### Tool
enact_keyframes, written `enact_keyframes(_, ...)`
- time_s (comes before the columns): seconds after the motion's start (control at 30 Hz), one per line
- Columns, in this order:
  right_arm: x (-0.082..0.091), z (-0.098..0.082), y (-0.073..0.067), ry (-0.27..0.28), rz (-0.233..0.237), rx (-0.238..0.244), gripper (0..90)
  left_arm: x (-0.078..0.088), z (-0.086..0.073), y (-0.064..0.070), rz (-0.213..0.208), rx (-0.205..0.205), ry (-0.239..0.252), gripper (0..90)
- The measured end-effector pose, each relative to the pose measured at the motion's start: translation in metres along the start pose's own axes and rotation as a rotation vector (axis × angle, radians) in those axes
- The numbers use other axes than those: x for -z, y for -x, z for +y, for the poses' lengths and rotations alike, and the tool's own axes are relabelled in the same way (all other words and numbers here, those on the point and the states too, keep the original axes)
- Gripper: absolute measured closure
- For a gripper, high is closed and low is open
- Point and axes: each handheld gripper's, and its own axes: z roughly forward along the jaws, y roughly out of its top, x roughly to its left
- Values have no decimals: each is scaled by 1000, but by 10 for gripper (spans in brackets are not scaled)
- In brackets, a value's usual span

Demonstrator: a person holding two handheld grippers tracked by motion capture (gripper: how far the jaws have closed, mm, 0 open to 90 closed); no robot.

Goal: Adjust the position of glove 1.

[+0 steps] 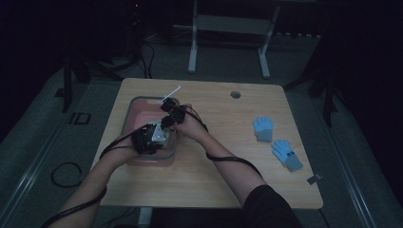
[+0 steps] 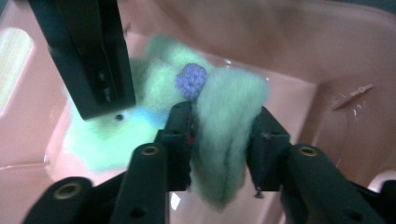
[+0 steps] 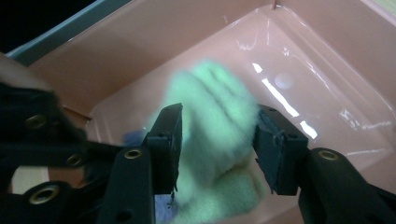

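A fuzzy light-green glove [image 2: 224, 116] with a purple knit ball [image 2: 191, 79] on it sits inside a pink basin [image 1: 135, 102] at the table's left. My left gripper [image 2: 219, 140] is shut on a fold of it, and the fabric bulges out below the jaws. The right gripper [image 3: 215, 140] grips the same glove [image 3: 210, 116] over the basin floor [image 3: 299, 70]; the glove is blurred there. In the high view both grippers, left [image 1: 161, 135] and right [image 1: 167, 122], meet close together over the basin. The right gripper's black jaws hang at the upper left of the left gripper view.
Two blue gloves [image 1: 263, 128] [image 1: 286, 154] lie on the wooden table's right side. A white stick [image 1: 171, 92] juts from the basin's far rim. A round grommet hole [image 1: 235, 94] sits near the far edge. A metal stand [image 1: 228, 28] rises beyond the table.
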Motion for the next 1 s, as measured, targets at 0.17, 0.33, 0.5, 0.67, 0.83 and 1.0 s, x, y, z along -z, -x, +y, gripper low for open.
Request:
enact_keyframes(0.17,13,-4,4,24,-2,-7,501,2,2,0,-10,22,8,562)
enact_keyframes(0.33,31,-6,4,70,3,-9,493,9,5,4,-12,45,32,515)
enact_keyframes(0.5,51,-11,1,108,3,7,493,17,7,9,-15,88,50,426)
enact_keyframes(0.67,70,-20,0,139,0,20,494,23,9,9,-14,160,75,399)
enact_keyframes(0.83,84,-32,-2,150,-5,35,494,29,11,9,-15,188,109,395)
enact_keyframes(1.0,95,-48,1,153,-11,39,493,40,20,12,-23,207,160,395)
